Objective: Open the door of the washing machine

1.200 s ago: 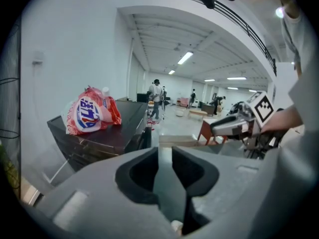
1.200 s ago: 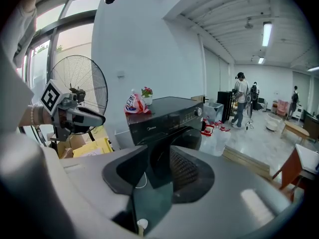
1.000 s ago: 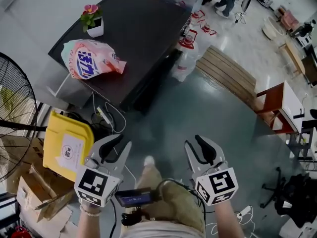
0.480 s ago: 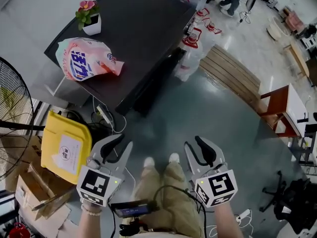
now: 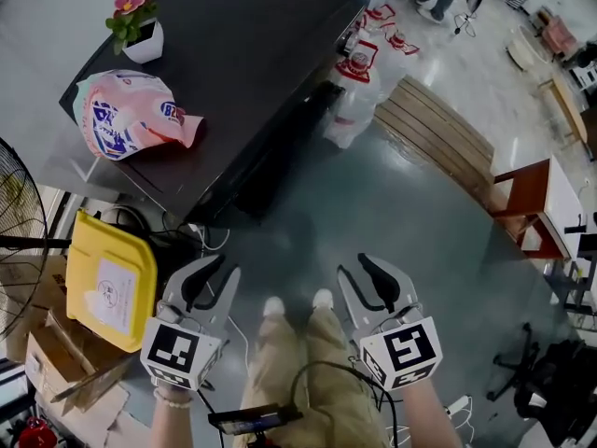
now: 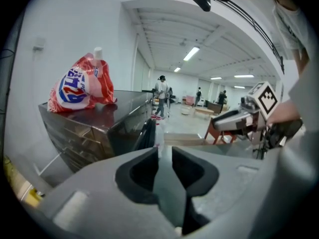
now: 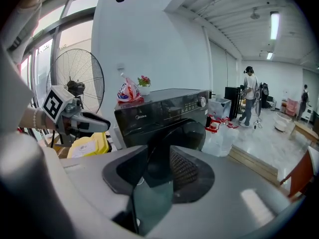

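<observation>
The black front-loading washing machine (image 5: 242, 54) stands at the upper left of the head view, seen from above. In the right gripper view its front (image 7: 164, 108) faces me, and the round dark door (image 7: 192, 133) sits closed, partly behind my jaws. My left gripper (image 5: 213, 271) and right gripper (image 5: 366, 267) hang side by side over the grey floor, well short of the machine. Both are open by a narrow gap and hold nothing. The left gripper (image 6: 164, 153) points along the machine's side, while the right gripper (image 7: 157, 153) points at the door.
A pink detergent bag (image 5: 126, 110) and a small flower pot (image 5: 135, 28) rest on the machine. A yellow box (image 5: 107, 283), cables, cardboard boxes (image 5: 56, 371) and a fan (image 5: 19, 250) crowd the left. White bags (image 5: 368, 73), a wooden pallet (image 5: 438, 138) and a brown chair (image 5: 532, 199) lie to the right.
The machine and yellow box have slid left and up in the head view as the person stepped nearer. Both feet now stand together. Both grippers keep their narrow gap.
</observation>
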